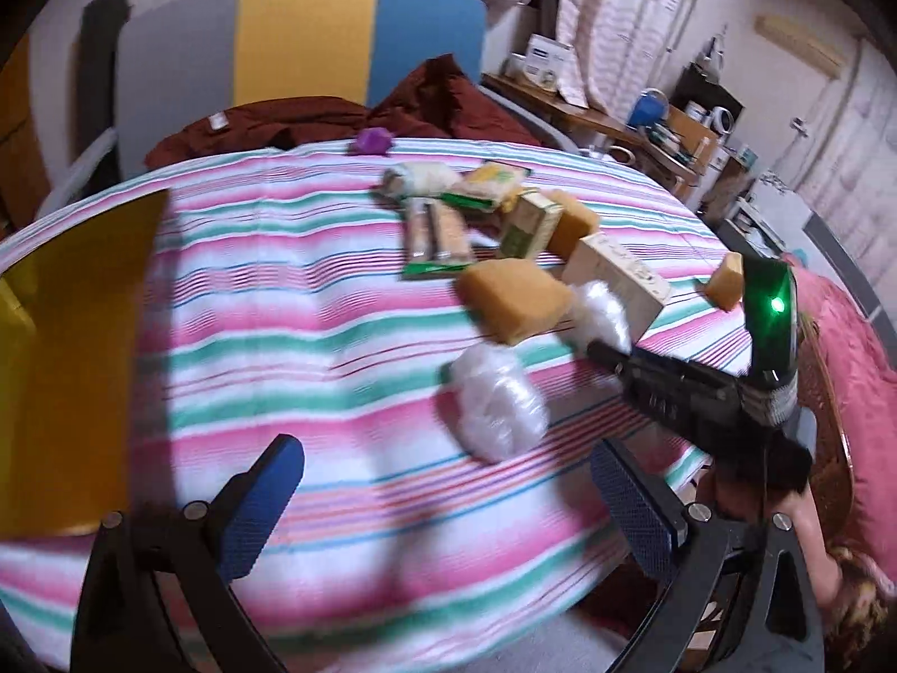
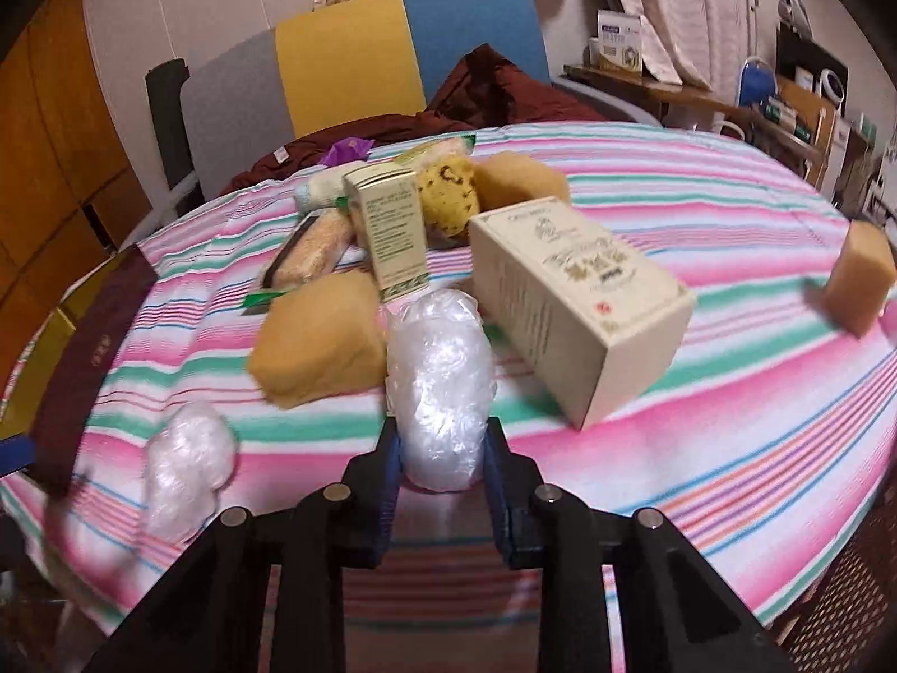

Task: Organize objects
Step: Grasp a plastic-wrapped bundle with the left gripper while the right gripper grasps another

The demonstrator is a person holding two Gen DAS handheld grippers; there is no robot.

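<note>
Blue-padded fingers of the left claw (image 1: 443, 510) stand wide apart above the striped worktop (image 1: 269, 291), gripping nothing. Left wrist view: the right claw reaches in from the right side as a black body with a green light, its fingertips at a clear plastic bundle (image 1: 600, 314). A second plastic bundle (image 1: 496, 406) lies loose on the cloth between the two claws. Behind them sit a tan sponge (image 1: 516, 297), a cream box (image 1: 616, 275), a green-and-gold carton (image 1: 530, 224), wrapped snack bars (image 1: 437, 235) and a small sponge piece (image 1: 726, 280) off to the right. A yellow board (image 1: 73, 359) covers the left edge. A grey, yellow and blue chair back (image 1: 303, 39) stands beyond the worktop, with dark red cloth (image 1: 336, 118) heaped on the seat; cluttered shelves line the right wall.

Right wrist view: the right claw (image 2: 440, 448) is clamped on the upright clear plastic bundle (image 2: 440, 381), one pad on each side. The cream box (image 2: 583, 303) lies tilted just to its right, the tan sponge (image 2: 319, 336) just to its left. The loose bundle (image 2: 185, 465) rests lower left. The carton (image 2: 392, 230) stands upright behind, beside a yellow porous sponge (image 2: 448, 190).
</note>
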